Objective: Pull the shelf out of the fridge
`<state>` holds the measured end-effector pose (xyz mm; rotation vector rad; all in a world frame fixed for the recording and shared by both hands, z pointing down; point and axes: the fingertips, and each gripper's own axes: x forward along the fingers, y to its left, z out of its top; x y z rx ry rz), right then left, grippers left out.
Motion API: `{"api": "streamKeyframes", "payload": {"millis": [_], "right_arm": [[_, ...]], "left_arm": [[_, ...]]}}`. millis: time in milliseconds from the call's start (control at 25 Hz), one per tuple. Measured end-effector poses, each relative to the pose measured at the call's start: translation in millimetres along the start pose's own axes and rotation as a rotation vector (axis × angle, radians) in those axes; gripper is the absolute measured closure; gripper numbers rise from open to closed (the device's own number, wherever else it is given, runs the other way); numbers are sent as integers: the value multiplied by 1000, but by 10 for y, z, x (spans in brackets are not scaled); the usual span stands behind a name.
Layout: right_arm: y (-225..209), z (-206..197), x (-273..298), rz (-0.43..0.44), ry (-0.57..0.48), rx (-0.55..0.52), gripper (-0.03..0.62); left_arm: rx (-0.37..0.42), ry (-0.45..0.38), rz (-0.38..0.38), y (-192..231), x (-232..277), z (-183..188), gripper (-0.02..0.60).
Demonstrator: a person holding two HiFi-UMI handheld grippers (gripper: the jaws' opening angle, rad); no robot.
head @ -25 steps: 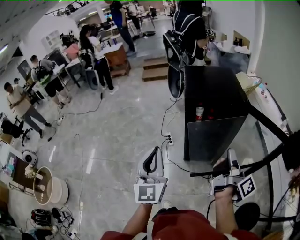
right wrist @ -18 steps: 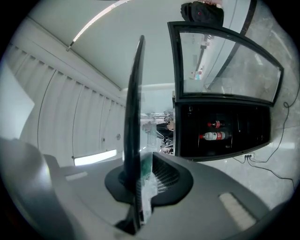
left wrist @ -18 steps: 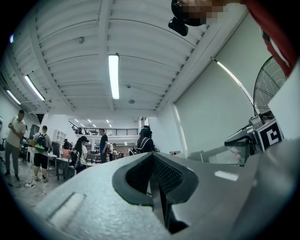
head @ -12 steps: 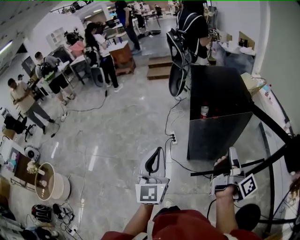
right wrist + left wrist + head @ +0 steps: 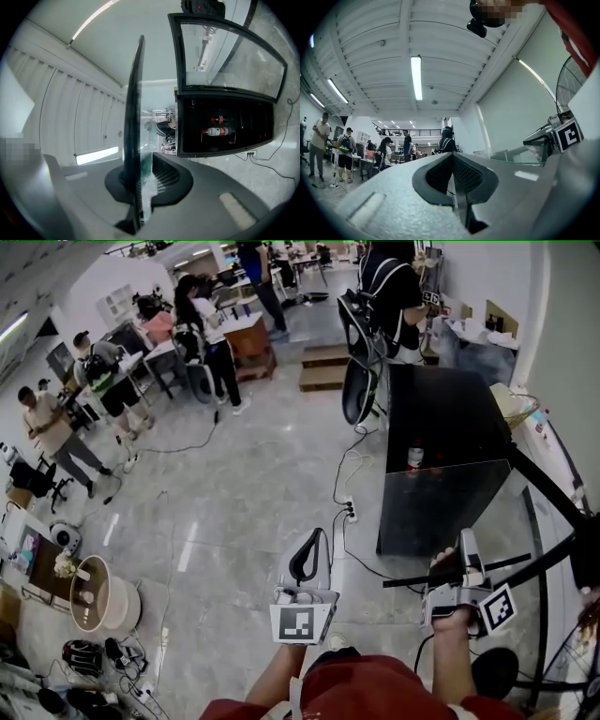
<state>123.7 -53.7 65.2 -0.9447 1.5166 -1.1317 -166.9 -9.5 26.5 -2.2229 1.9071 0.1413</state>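
Note:
My right gripper [image 5: 465,557] is shut on the edge of the glass shelf [image 5: 502,565], a clear pane in a black frame that is out of the fridge and reaches off to the right. In the right gripper view the shelf [image 5: 133,117] stands edge-on between the pads of the right gripper [image 5: 143,187]. The black fridge [image 5: 441,427] stands on the floor ahead, open, with a red-labelled bottle [image 5: 415,458] inside. The same fridge [image 5: 225,126] and bottles [image 5: 218,132] show beyond the shelf. My left gripper [image 5: 307,561] hangs shut and empty to the left; its jaws meet in the left gripper view [image 5: 457,187].
A power strip [image 5: 349,512] with cables lies on the floor left of the fridge. A person with a backpack [image 5: 375,296] stands behind the fridge. Several people work at desks [image 5: 141,362] at the back left. Clutter and a round tub [image 5: 94,601] sit at the lower left.
The fridge now lies farther ahead of the grippers, and the shelf no longer overlaps its front. Both grippers keep their places in the view, the right one still clamped on the shelf.

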Motion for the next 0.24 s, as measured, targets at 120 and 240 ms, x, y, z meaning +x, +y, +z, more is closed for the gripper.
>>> {"api": "streamKeyframes", "payload": {"millis": [120,240], "right_arm": [[-22,14,19,2,-3,5,583],[-45,20,26,4,-8,14,583]], "left_arm": [[0,-12,3,14,21,12,583],[0,-11,7,40,27,3,583]]}}
